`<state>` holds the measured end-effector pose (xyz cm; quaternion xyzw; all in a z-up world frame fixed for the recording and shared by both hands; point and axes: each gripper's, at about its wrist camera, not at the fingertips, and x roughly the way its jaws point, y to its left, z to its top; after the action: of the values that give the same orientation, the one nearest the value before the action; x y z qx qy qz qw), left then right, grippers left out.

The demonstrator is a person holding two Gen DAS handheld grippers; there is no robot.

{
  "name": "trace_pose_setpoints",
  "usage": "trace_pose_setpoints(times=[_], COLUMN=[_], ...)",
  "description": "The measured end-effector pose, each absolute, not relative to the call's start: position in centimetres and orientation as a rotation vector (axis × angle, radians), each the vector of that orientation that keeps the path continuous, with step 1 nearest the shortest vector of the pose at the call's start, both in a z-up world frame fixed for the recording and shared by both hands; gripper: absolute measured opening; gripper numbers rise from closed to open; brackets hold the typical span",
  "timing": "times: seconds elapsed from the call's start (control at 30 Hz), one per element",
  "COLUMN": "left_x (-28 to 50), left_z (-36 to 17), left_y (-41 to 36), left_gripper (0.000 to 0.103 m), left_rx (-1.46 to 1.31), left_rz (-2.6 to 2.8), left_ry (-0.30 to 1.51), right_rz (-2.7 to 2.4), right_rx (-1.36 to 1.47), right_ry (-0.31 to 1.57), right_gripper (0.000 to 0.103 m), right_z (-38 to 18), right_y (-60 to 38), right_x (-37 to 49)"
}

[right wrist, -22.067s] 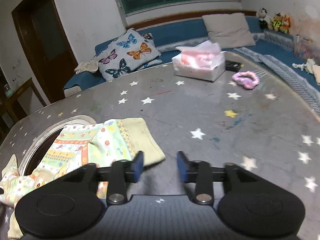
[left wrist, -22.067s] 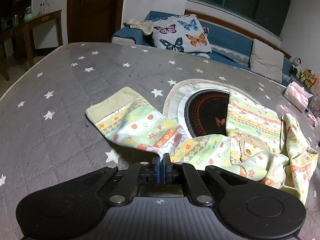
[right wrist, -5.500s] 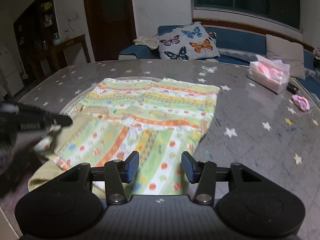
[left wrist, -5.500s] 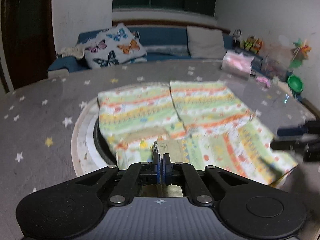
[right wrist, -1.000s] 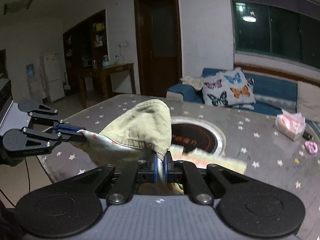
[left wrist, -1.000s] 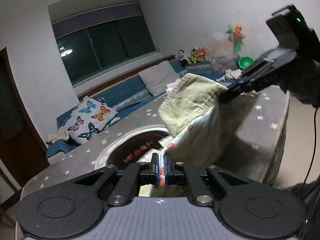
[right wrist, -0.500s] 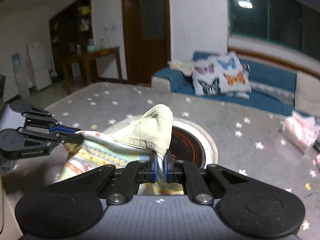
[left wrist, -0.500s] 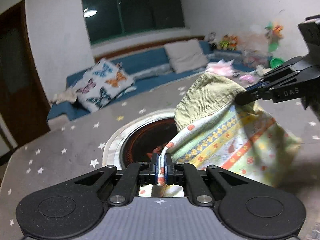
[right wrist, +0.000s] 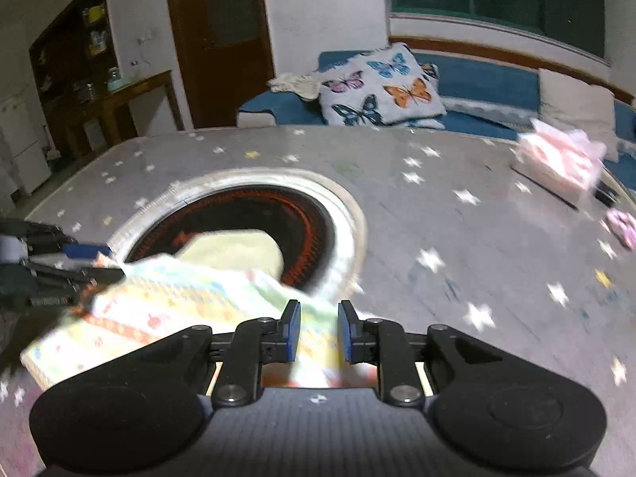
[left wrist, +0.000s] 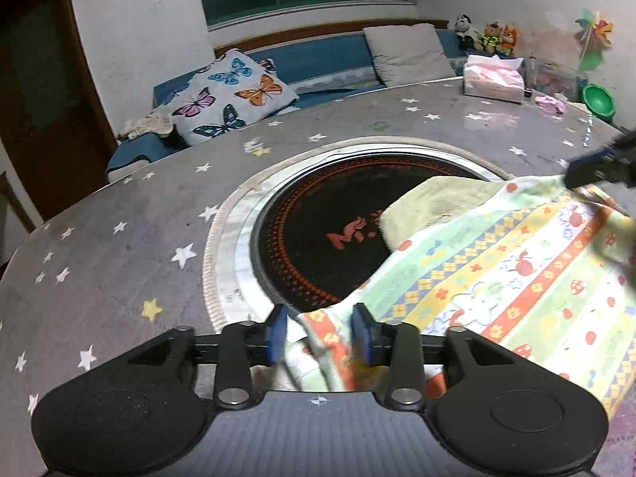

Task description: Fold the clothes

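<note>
The patterned garment [left wrist: 497, 278] of green, yellow and orange stripes lies folded on the grey star table, its olive cuff [left wrist: 433, 202] over the black round inset. My left gripper [left wrist: 320, 334] is open, with the garment's near corner loose between its blue pads. My right gripper [right wrist: 318, 330] is open too, with the garment's edge [right wrist: 179, 302] under it. Each gripper shows in the other's view, the right one [left wrist: 596, 167] at the far right and the left one [right wrist: 59, 266] at the far left.
The black round inset [left wrist: 318, 230] with a pale ring sits in the table's middle. A pink tissue box [left wrist: 493, 79] and a pink hair tie [left wrist: 550, 101] lie at the far right. A sofa with a butterfly cushion [left wrist: 234, 95] stands behind the table.
Both grippers have come down to the table and opened, letting go of the garment. The garment now lies on the table instead of hanging between them.
</note>
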<state>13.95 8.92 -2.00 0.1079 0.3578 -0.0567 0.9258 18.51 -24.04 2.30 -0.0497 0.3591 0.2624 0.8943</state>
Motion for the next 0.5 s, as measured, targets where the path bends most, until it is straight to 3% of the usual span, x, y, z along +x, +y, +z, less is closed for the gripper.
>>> trace_pose_setpoints(times=[0.43, 0.5], left_x=[12.6, 13.0], left_z=[1.6, 1.6], left_y=[5.8, 4.6], left_gripper=[0.045, 0.039], left_rx=[0.186, 0.183], left_rz=[-0.169, -0.211], left_ry=[0.659, 0.661], right_rz=[0.555, 0.59], right_rx=[-0.052, -0.063], right_ry=[0.73, 0.743], right_gripper=[0.02, 0.02], right_z=[2.9, 2.4], right_y=[-25.0, -23.5], right_x=[18.5, 18.9])
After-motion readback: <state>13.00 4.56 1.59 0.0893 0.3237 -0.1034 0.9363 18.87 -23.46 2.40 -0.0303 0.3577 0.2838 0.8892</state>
